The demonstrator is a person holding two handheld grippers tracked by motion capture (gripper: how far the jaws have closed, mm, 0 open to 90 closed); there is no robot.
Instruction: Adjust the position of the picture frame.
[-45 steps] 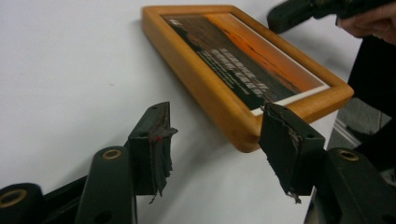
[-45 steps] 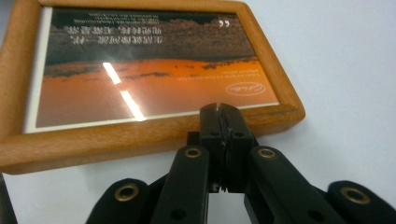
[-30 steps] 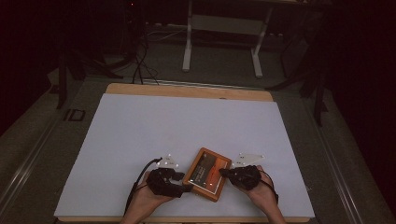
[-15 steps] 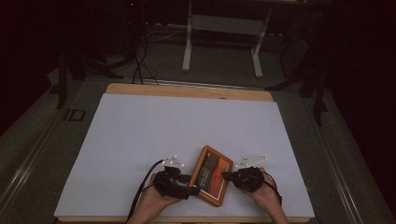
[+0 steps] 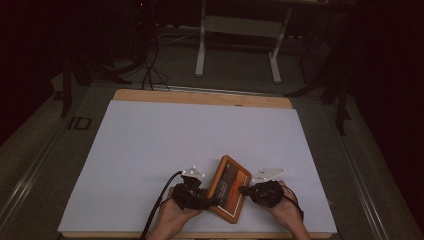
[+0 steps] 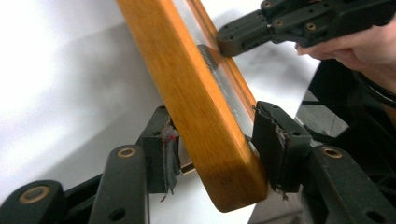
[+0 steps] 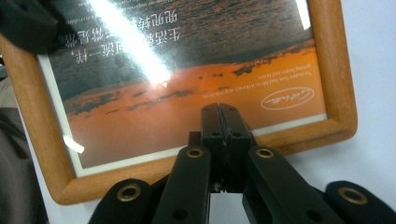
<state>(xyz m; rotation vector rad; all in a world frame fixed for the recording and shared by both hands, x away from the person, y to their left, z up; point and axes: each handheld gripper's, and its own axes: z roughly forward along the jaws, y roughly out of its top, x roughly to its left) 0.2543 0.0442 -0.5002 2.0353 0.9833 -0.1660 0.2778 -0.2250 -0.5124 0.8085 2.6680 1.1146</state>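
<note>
the white table (image 5: 150,150) carries a wooden picture frame (image 5: 229,188) near its front edge, tilted, between the two hands; from above the frame reads only as a small orange panel; the right gripper view shows its glass, a sunset print (image 7: 187,93) and lines of text; the left gripper (image 6: 217,156) has just been closing, its pads pressing the frame's lower rail; the right gripper (image 7: 219,114) is fully shut with nothing between its jaws, tips resting on the glass.
</note>
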